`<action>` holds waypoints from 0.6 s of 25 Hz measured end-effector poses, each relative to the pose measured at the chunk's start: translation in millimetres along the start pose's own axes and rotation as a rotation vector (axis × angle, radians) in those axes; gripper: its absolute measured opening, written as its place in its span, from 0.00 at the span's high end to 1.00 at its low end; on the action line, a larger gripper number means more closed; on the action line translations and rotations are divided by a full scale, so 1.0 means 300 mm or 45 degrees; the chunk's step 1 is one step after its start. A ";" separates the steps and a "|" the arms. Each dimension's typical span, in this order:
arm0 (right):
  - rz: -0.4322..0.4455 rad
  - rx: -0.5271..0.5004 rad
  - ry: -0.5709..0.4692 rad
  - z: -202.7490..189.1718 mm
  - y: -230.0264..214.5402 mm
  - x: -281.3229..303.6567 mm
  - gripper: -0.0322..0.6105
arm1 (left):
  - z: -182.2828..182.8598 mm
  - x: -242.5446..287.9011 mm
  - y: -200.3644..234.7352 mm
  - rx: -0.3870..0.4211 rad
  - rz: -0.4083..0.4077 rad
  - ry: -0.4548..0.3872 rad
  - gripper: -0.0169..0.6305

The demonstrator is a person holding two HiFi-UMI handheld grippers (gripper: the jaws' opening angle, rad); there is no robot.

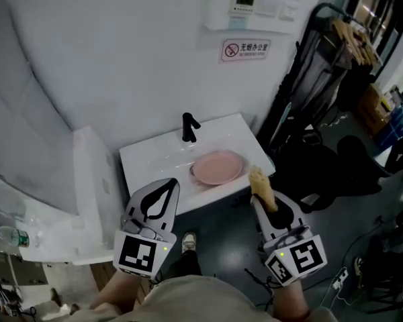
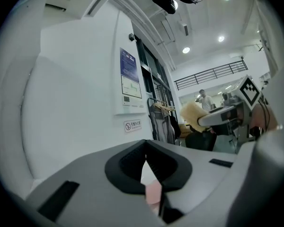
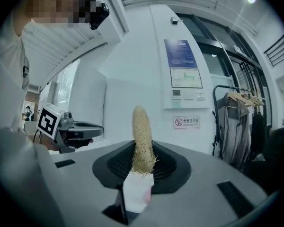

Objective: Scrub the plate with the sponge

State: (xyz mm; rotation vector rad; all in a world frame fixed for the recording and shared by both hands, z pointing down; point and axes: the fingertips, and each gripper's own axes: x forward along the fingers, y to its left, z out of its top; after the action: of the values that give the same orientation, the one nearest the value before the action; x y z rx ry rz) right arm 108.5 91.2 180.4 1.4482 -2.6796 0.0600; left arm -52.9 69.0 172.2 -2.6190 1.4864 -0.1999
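Left gripper (image 1: 165,188): held level in front of the sink, at the left in the head view. Its fingers are pressed together with nothing between them.
Right gripper (image 1: 262,205): held beside the left one and well apart from it, at the right in the head view. Its fingers are clamped on the lower end of the sponge.
Sponge (image 3: 141,138): a pale, fibrous, loofah-like piece that stands upright out of the right gripper's fingers. In the head view it shows over the sink's front right corner, apart from the plate.
Plate (image 1: 217,167): pink and round, lying flat in the sink's bowl, just right of the faucet. Neither gripper touches it.
Sink (image 1: 148,154): white and rectangular, set against the white wall.
Faucet (image 1: 188,127): black, upright at the back edge of the sink.
Wall sign (image 1: 246,49): a no-smoking notice above the sink, under a white control panel (image 1: 255,4).
Clothes rack (image 1: 336,52): dark garments hanging to the right of the sink.
Bottle (image 1: 10,237): clear, lying at the far left edge.
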 end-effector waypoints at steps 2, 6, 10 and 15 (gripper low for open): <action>-0.010 0.006 0.015 0.005 -0.039 0.086 0.81 | -0.011 0.074 0.058 -0.001 -0.013 0.011 0.96; -0.045 0.019 0.032 0.011 -0.107 0.252 0.81 | -0.044 0.211 0.170 -0.002 -0.054 0.028 0.96; -0.081 0.026 0.044 0.014 -0.151 0.393 0.81 | -0.075 0.322 0.265 0.006 -0.100 0.039 0.96; -0.085 0.040 0.076 -0.005 -0.209 0.500 0.81 | -0.098 0.417 0.326 -0.008 -0.113 0.044 0.96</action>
State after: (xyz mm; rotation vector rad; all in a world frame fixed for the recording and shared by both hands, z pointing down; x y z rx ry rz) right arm 79.5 -67.9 196.7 1.5179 -2.5924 0.1387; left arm -76.8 -89.5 190.9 -2.7023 1.3839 -0.2502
